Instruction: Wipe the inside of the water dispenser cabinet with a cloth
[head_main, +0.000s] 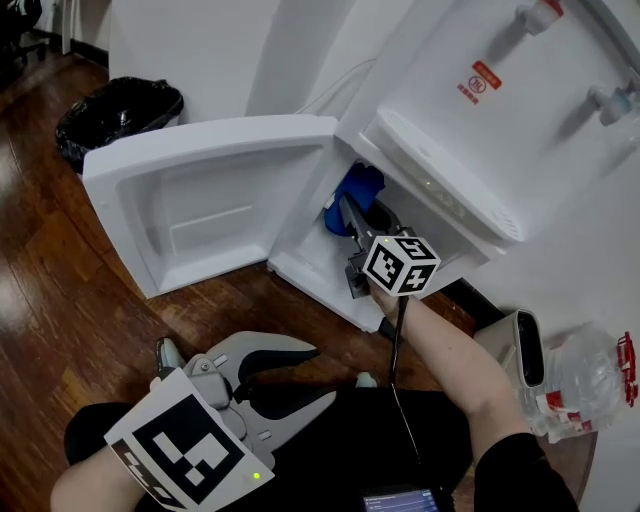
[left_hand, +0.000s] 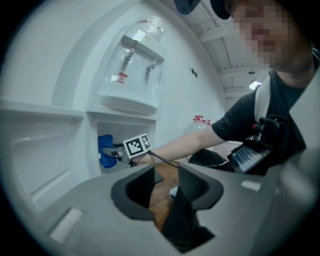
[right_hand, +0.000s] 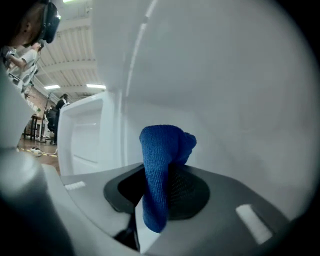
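Cloth (right_hand: 159, 172), a blue bunched wad, is pinched between the fingers of the right gripper (head_main: 346, 216), a fold standing up past the fingertips and a tail hanging down between them, so the padded front of the wad and not the hard jaws meets whatever is wiped. That gripper reaches roughly level into the open lower cabinet (head_main: 308, 262) of the water dispenser (head_main: 470, 120), and the white inner wall fills the view just ahead of the fingertips. Whether the cloth already presses on that wall cannot be told, though it is very near. The cabinet door (head_main: 200, 205) is swung wide to the left of these fingers, which leaves the opening free for the forearm to come in from the front. The grip looks firm enough for rubbing, since the pads close on the thick middle of the wad and not on a loose edge. A hard stroke could nonetheless drag the free fold back through the jaws. The left gripper (head_main: 312, 374) is held low by the person's lap, well apart from the cabinet, its fingers slightly spread with only the wood floor (head_main: 60, 300) showing between them. It is empty and seems parked out of the way, as the door needs no holding. A black-lined bin (head_main: 115, 115) stands beyond the door, far from both pairs of fingers
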